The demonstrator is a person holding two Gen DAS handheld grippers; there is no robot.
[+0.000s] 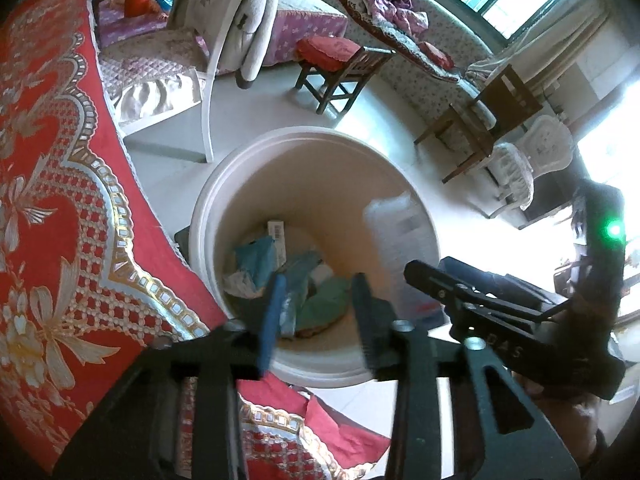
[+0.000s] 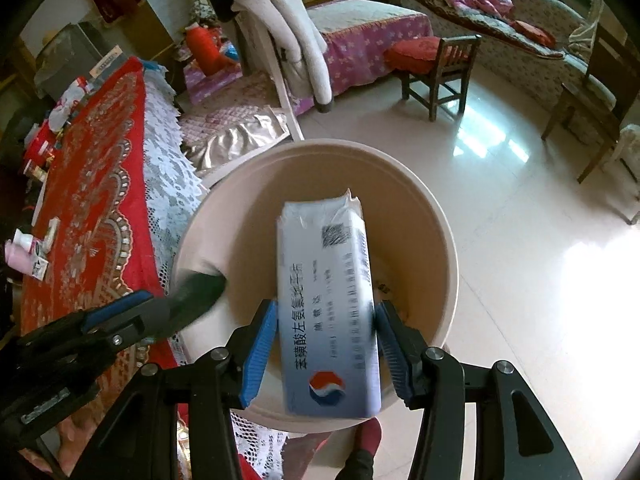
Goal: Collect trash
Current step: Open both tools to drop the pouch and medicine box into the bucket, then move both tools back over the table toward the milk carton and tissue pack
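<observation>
A white bucket (image 1: 304, 136) stands on the floor beside the table, holding crumpled blue, green and white trash (image 1: 304, 280). My left gripper (image 1: 320, 314) hangs open over its near rim with nothing between the fingers. In the right wrist view it shows as the left gripper (image 2: 168, 304) at the bucket's (image 2: 320, 148) left edge. My right gripper (image 2: 326, 344) is shut on a white medicine box (image 2: 328, 300) with a red and blue logo, held lengthwise over the bucket's mouth. From the left wrist, the box (image 1: 394, 240) looks blurred above the bucket's right side, with the right gripper (image 1: 436, 280) behind it.
A table under a red and gold cloth (image 1: 60, 200) with a lace edge (image 2: 168, 176) borders the bucket on the left; small bottles and boxes (image 2: 28, 248) lie on it. A white chair (image 1: 208, 92) and a wooden stool with a red cushion (image 2: 432, 64) stand beyond on shiny tiled floor (image 2: 520, 260).
</observation>
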